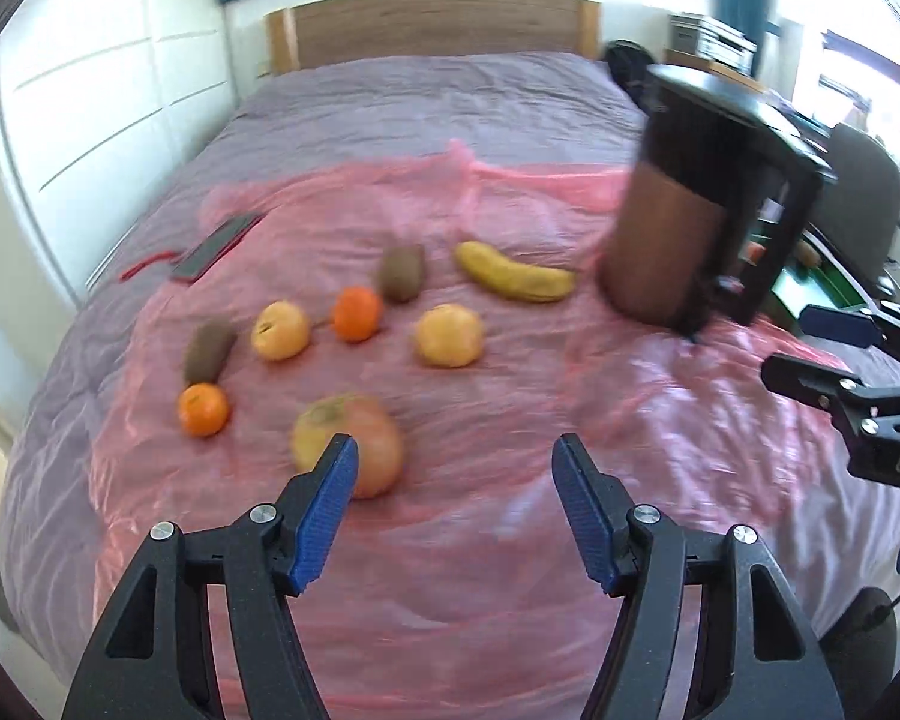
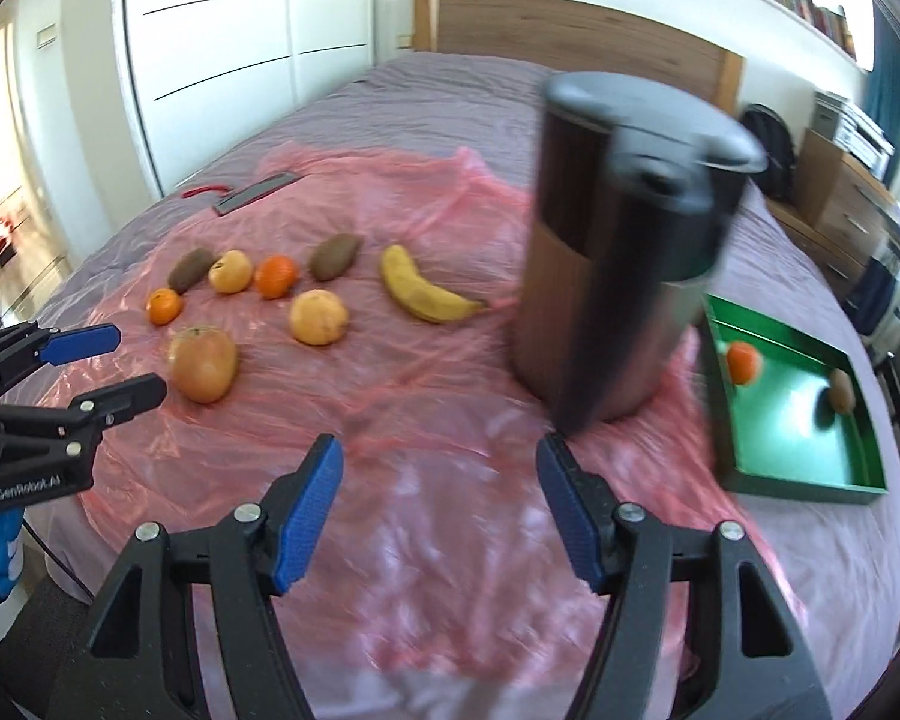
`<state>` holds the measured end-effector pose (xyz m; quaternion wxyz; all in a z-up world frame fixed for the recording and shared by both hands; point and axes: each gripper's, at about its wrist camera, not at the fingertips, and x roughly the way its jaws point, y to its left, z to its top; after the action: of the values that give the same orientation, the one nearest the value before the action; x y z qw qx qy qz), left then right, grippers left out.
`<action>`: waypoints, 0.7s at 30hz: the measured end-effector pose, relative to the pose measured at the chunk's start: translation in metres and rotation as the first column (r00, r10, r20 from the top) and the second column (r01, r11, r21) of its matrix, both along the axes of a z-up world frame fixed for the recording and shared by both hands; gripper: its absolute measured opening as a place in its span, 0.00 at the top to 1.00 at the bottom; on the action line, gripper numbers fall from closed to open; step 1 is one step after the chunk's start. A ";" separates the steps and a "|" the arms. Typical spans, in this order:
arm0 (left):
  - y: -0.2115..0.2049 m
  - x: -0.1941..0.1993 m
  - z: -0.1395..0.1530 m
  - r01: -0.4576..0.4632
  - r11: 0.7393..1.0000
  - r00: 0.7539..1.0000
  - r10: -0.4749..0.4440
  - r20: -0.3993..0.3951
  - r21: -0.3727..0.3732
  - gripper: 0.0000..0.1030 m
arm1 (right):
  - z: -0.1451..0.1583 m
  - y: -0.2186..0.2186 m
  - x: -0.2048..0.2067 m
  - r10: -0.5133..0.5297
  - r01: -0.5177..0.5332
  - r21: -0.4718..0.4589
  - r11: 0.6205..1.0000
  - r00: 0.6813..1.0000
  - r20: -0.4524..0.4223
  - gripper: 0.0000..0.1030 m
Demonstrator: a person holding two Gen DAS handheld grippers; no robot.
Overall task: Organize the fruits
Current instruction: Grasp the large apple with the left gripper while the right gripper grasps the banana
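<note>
Several fruits lie on a pink plastic sheet (image 1: pixel 510 540) spread over the bed: a large reddish apple (image 1: pixel 375 438), two oranges (image 1: pixel 204 409), two yellow apples (image 1: pixel 450 336), two kiwis (image 1: pixel 401 273) and a banana (image 1: pixel 513 279). My left gripper (image 1: pixel 455 450) is open and empty, its left finger just in front of the large apple (image 2: pixel 204 363). My right gripper (image 2: pixel 438 450) is open and empty over bare sheet. A green tray (image 2: pixel 798 483) at the right holds an orange (image 2: pixel 743 362) and a kiwi (image 2: pixel 841 390). Each gripper shows at the edge of the other's view.
A tall dark jug with a wooden band (image 2: pixel 618 276) stands between the fruits and the tray. A dark flat item with a red cord (image 1: pixel 216 246) lies at the sheet's far left. White wardrobes stand left, the wooden headboard (image 1: pixel 432 24) behind.
</note>
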<state>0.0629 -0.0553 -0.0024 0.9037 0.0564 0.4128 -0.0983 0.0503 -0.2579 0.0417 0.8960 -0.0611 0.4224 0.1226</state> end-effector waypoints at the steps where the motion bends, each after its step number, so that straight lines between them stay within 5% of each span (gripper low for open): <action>1: 0.011 0.006 -0.005 -0.019 1.000 1.000 0.019 -0.008 -0.004 0.38 | -0.003 0.008 0.005 0.015 -0.015 -0.003 1.000 1.000 -0.003 0.22; 11: 0.061 0.055 -0.050 -0.067 0.997 0.992 0.062 -0.109 -0.041 0.28 | -0.042 0.072 0.099 0.098 -0.099 -0.055 0.994 0.995 -0.022 0.22; 21: 0.061 0.077 -0.076 -0.053 0.996 0.984 0.040 -0.171 -0.074 0.28 | -0.077 0.078 0.185 0.063 -0.072 -0.120 0.990 0.995 -0.078 0.22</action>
<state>0.1400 0.0059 -0.0780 0.8689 0.0027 0.4851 -0.0979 0.2350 -0.1803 -0.0351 0.8697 -0.1258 0.4596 0.1290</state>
